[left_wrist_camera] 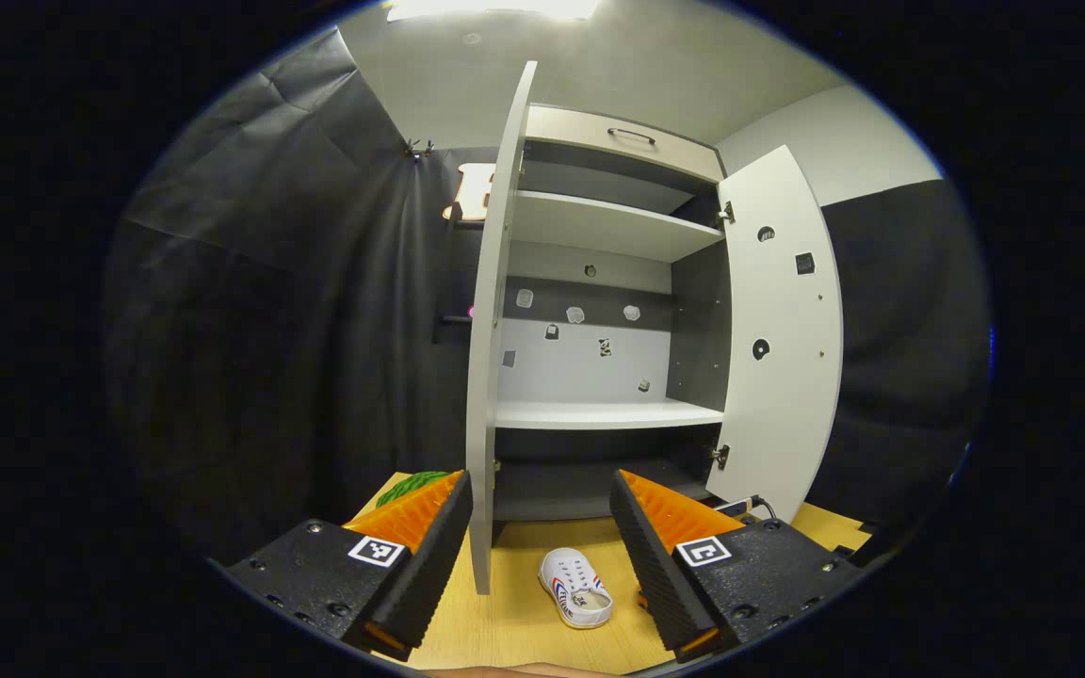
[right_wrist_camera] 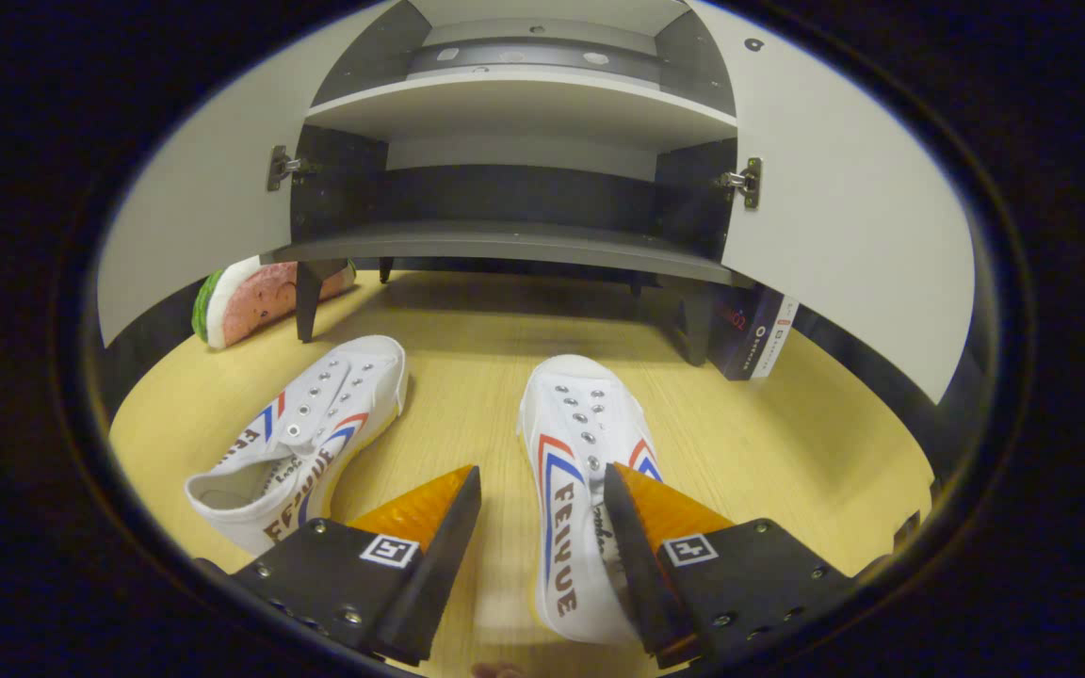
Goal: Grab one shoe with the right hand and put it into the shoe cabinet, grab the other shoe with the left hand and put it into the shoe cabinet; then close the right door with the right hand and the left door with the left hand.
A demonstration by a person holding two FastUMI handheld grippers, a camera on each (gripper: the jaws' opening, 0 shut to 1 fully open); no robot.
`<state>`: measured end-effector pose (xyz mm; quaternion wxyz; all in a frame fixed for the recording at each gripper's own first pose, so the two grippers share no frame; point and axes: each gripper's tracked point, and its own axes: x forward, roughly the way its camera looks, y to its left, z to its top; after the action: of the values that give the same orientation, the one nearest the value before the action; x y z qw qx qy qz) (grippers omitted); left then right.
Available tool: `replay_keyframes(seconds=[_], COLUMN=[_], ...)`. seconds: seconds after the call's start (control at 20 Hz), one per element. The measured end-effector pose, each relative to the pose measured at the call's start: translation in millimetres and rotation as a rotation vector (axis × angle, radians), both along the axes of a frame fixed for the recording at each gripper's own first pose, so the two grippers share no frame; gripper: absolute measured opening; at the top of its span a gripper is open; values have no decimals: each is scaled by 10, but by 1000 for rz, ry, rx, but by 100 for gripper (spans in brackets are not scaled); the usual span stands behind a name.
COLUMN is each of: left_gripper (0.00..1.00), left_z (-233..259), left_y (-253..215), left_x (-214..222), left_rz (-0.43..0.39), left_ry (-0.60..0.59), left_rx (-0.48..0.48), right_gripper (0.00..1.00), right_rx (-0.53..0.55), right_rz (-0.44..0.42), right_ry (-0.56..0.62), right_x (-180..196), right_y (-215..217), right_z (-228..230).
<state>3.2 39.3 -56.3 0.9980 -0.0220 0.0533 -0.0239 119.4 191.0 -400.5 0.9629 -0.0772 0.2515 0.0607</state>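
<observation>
Straddling the nearer white canvas shoe [right_wrist_camera: 580, 471] in the right gripper view, the right gripper [right_wrist_camera: 542, 490] is standing spread, one finger at the shoe's inner flank and the other over bare wood; whether that finger is pressing the canvas cannot be told, and the shoe's heel is running out of sight beneath the gripper. This shoe is lying toe toward the shoe cabinet [right_wrist_camera: 514, 240], with red and blue chevrons and empty eyelets. The second shoe [right_wrist_camera: 302, 438] is lying near it toward the floor's left edge, tipped so its opening is facing the camera, its heel partly hidden by the gripper body. Farther off, a watermelon-slice toy [right_wrist_camera: 246, 299] is sitting half behind a cabinet leg, and a dark box [right_wrist_camera: 750, 330] is leaning by the other leg, partly covered by the right door [right_wrist_camera: 844, 235]. The cabinet's bottom shelf is holding nothing.

In the left gripper view, the left gripper [left_wrist_camera: 541, 504] is hanging released, grasping nothing, with the left door [left_wrist_camera: 495, 311] edge-on between its fingers and hiding part of the interior. One shoe [left_wrist_camera: 575, 586] is showing small on the wooden floor [left_wrist_camera: 514, 612] below. The middle shelves are also carrying nothing.
</observation>
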Motion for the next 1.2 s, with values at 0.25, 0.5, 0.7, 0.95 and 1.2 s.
replay_keyframes(seconds=[0.25, 0.5, 0.7, 0.95, 1.2], left_gripper=[89, 89, 89, 90, 90], left_z=[-114, -42, -72, -140, -174], left_y=[9, 105, 36, -55, -278], left_x=[0, 5, -1, 14, 58], left_rz=[-10, 16, 4, -12, -52], left_ry=[32, 3, 21, 44, 46], left_rx=[13, 0, 7, 27, 32], right_gripper=[78, 18, 4, 4, 4], right_rx=[-12, 275, 335, 525, 493], right_rz=[-91, -68, -5, 0, 14], right_ry=[-14, 67, 96, 78, -7], right_x=[110, 241, 219, -12, -251], right_y=[-101, -12, 17, -29, -196], right_z=[-13, -72, -88, 67, 397])
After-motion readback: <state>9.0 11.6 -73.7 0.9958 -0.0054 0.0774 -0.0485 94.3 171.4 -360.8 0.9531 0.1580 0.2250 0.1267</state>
